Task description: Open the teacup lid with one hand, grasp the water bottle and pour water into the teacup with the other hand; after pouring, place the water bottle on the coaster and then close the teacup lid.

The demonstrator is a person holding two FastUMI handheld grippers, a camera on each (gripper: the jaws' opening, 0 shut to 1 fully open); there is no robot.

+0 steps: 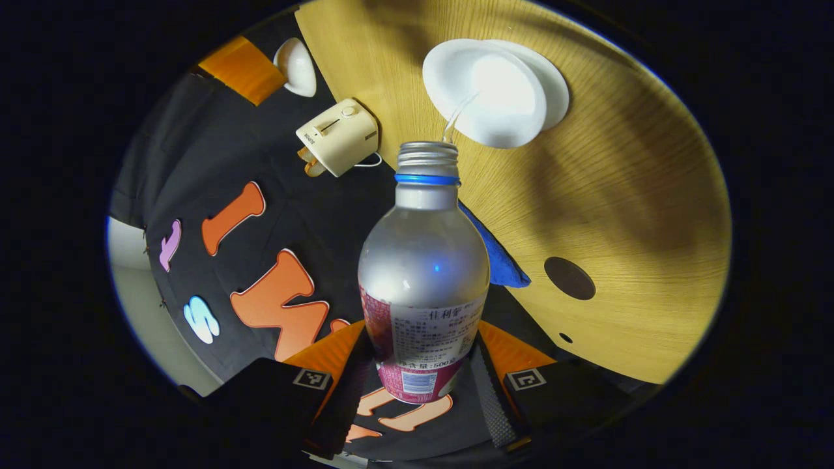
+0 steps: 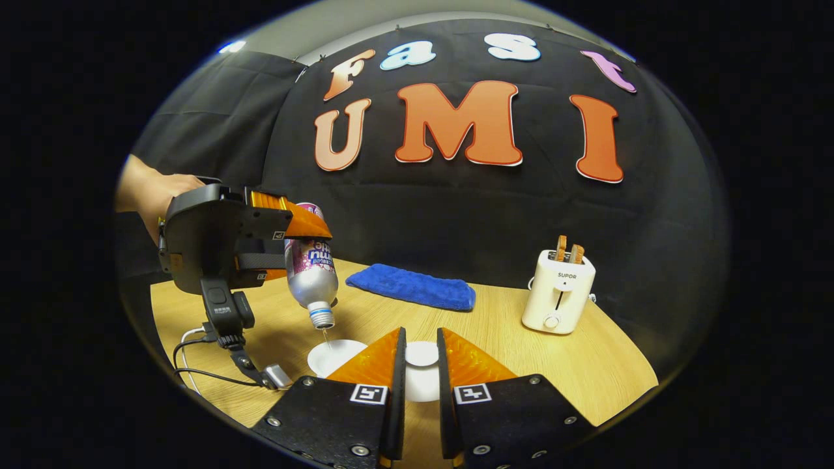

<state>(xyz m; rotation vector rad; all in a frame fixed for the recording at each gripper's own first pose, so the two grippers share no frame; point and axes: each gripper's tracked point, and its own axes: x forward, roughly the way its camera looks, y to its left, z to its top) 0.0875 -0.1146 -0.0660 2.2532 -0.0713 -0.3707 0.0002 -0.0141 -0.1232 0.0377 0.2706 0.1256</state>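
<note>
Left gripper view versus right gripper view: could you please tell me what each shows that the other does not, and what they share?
Left gripper view: the dark coaster on the table, and the bottle seen from behind its mouth, with water running into the teacup.
Right gripper view: the hand holding the left gripper, the cables beneath it, and the lid up close between the right gripper fingers.
Both: bottle, teacup, toaster and blue cloth.
</note>
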